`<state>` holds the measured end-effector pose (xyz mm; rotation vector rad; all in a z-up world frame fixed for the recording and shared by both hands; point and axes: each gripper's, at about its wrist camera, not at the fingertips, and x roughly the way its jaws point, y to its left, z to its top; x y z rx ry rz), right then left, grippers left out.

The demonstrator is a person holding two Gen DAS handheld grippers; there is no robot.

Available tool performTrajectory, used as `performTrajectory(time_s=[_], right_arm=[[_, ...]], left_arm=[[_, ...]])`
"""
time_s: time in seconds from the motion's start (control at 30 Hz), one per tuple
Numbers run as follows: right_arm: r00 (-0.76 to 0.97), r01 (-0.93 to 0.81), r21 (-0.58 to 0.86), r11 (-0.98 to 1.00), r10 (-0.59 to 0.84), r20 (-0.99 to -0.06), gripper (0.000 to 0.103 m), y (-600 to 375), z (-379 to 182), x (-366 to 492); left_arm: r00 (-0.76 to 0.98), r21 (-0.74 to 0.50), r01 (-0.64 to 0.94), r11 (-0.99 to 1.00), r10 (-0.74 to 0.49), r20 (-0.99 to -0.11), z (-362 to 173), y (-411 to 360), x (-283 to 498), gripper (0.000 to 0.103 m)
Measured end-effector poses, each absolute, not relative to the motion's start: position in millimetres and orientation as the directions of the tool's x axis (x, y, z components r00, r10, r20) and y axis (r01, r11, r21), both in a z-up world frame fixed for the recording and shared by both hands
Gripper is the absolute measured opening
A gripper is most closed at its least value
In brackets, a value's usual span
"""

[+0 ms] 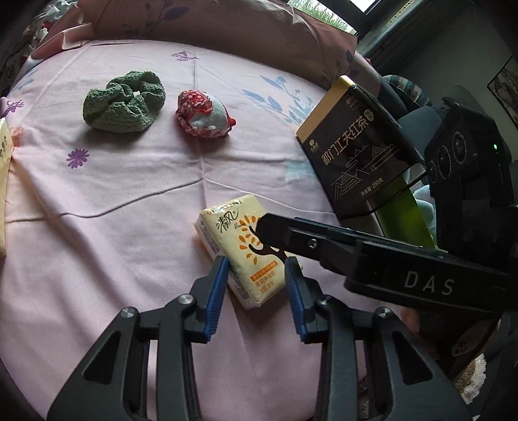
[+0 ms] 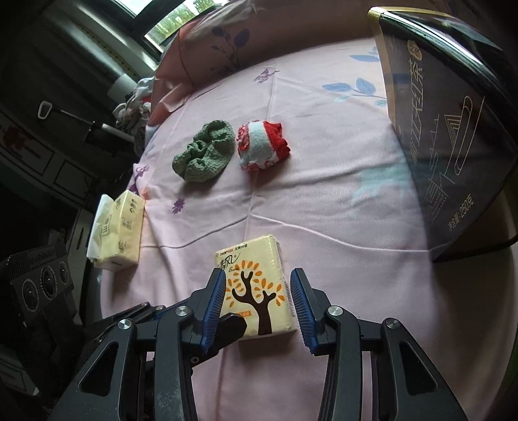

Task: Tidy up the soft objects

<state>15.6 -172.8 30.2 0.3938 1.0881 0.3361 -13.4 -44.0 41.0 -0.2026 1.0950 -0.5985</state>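
Both tongs are meeting at one pale yellow plastic-wrapped pocket tissue pack printed with an orange-leafed tree (image 1: 241, 256), which is lying flat on the pink floral bedsheet (image 1: 129, 194). Seen from the left wrist, the left tongs (image 1: 256, 270) are straddling the pack's near end, their blue ribbed pads (image 1: 216, 291) sitting against its two long sides and gripping it, while one black finger of the right tongs (image 1: 275, 231) is reaching in from the right and lying across the top of the pack. Farther back on the sheet, a crumpled green knitted cloth (image 1: 124, 101) and a bundled red, white and pale blue knitted cloth (image 1: 203, 114) are resting side by side, apart from each other. A black and gold box with Chinese lettering (image 1: 357, 149) is standing tilted at the right edge of the bed, and a pink patterned pillow (image 1: 226, 26) is lying along the far side. Seen from the right wrist, the right tongs (image 2: 258, 304) are standing partly open on either side of the same tissue pack (image 2: 255, 285); I cannot tell whether their pads are pressing it. A larger cream soft-pack of facial tissues with white sheets sticking out (image 2: 118, 230) is sitting at the sheet's left edge, well apart from the pack.
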Motion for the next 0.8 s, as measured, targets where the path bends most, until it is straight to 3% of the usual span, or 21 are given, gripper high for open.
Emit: performTrajectory(time_s=[0.3, 0.57, 0.8], right_arm=[[0.409, -0.041, 0.487, 0.873, 0.459, -0.789, 0.044, -178, 23, 17], [0.596, -0.085, 0.461, 0.883, 0.416, -0.687, 0.044, -206, 90, -11], [0.779, -0.033, 0.448, 0.894, 0.303, -0.548, 0.044, -275, 146, -52]], left_arm=[[0.385, -0.373, 0.356, 0.857, -0.499, -0.776, 48, -55, -15, 0.029], [0.514, -0.351, 0.46, 0.816, -0.567, -0.644, 106, -76, -33, 0.029], [0.527, -0.295, 0.621, 0.726, -0.666, -0.528, 158, -146, -49, 0.029]])
